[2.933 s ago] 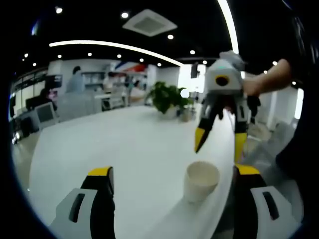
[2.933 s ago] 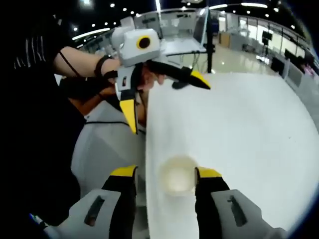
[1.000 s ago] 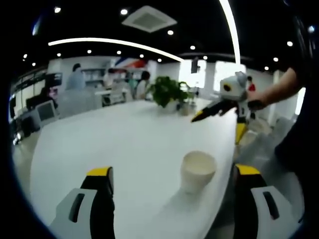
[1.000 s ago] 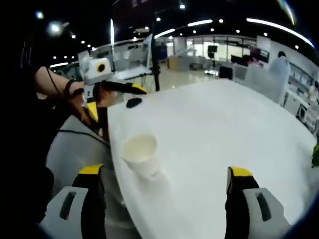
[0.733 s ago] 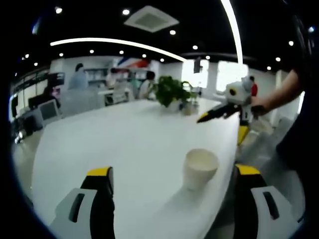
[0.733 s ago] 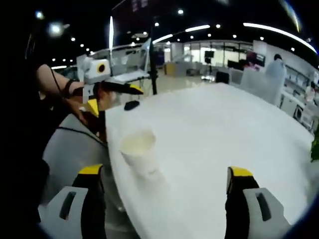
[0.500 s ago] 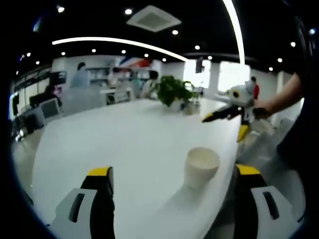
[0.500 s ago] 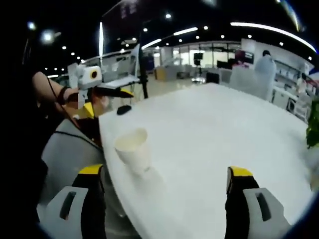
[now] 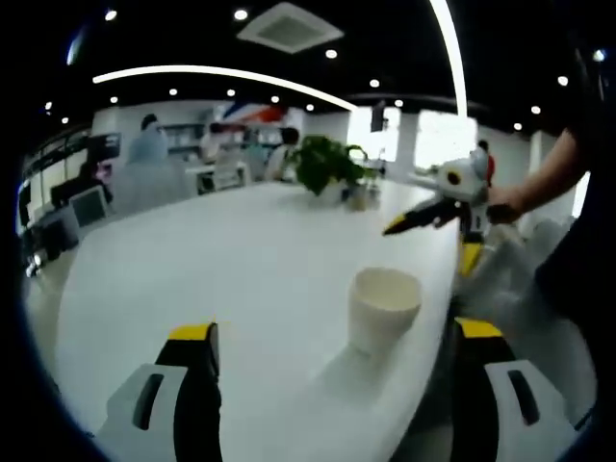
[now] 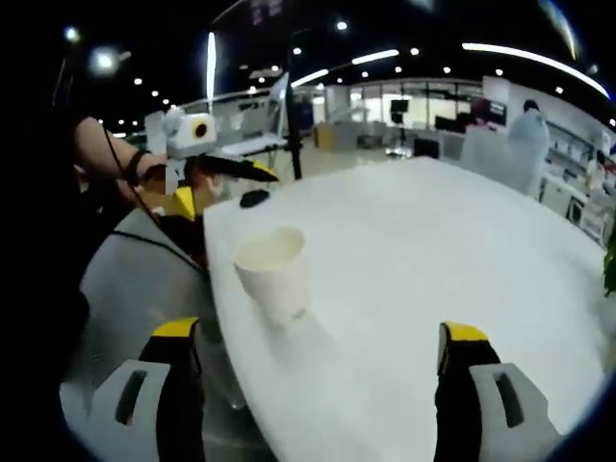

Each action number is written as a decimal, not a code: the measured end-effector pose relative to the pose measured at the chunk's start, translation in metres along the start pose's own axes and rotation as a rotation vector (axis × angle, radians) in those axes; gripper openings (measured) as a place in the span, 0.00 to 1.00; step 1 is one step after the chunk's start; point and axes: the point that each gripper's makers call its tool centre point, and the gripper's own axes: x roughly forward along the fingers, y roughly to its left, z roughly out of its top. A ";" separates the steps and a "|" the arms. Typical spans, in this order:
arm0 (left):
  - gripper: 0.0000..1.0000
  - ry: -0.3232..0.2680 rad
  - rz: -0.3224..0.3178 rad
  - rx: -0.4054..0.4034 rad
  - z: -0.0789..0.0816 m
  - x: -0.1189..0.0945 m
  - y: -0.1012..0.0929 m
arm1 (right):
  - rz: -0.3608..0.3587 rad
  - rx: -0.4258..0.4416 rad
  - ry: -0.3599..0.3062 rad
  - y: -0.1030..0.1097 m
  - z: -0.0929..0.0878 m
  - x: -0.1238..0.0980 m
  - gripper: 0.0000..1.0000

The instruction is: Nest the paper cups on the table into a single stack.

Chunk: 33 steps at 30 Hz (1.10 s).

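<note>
In your left gripper view, your left gripper (image 9: 337, 351) is held low and level over the near end of the desk (image 9: 221, 279), its fingers (image 9: 195, 337) spread wide with nothing between them. The cup (image 9: 381, 308) stands upright on the desk near the edge, ahead and closer to your right-hand finger: off-white paper, smooth, tapering to its base, mouth open. Beyond the cup, your right gripper (image 9: 430, 236) is held out from your hand past the desk's edge, its yellow-tipped fingers parted. The desk is white, glossy and rounded. A leafy plant (image 9: 324, 166) sits at its far end.

In your right gripper view, your right gripper (image 10: 318, 351) sits low over the desk (image 10: 433, 250), fingers (image 10: 175, 332) wide and empty. The cup (image 10: 272, 271) stands upright near the desk's edge, ahead and left of centre. Beyond it, your left gripper (image 10: 221, 188) is held at the desk's corner with fingers apart.
</note>
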 end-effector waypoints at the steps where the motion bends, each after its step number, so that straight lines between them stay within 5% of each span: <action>1: 0.98 0.004 -0.004 -0.004 -0.003 0.002 -0.001 | 0.009 -0.001 0.004 0.001 -0.002 0.003 1.00; 11: 0.98 0.034 -0.040 -0.039 -0.027 0.029 -0.006 | 0.093 -0.041 0.056 0.007 -0.023 0.034 0.99; 25: 0.97 0.060 -0.139 -0.046 -0.051 0.063 -0.027 | 0.246 -0.050 0.033 0.028 -0.024 0.071 0.73; 33: 0.85 0.055 -0.182 -0.029 -0.053 0.068 -0.030 | 0.270 -0.071 0.030 0.033 -0.021 0.076 0.63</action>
